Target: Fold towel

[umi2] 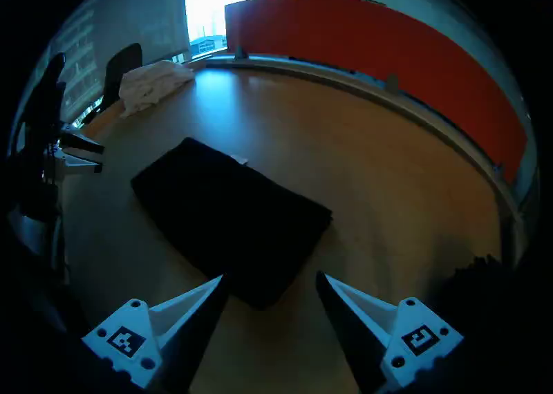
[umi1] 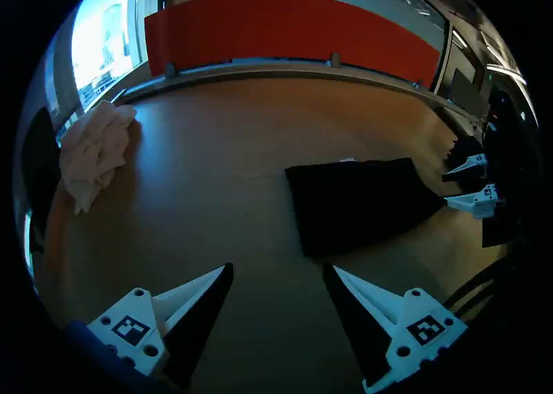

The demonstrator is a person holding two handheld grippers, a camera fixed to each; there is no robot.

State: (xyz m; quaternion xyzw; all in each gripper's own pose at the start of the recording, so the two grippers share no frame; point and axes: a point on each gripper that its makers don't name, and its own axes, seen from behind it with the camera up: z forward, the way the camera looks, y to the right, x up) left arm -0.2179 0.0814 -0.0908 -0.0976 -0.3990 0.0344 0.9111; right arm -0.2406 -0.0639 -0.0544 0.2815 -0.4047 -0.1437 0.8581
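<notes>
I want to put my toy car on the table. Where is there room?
Lots of bare table lies between the pale crumpled cloth and the dark towel, and more between the towel and the red panel. It is crowded at the towel's end by the right gripper.
</notes>
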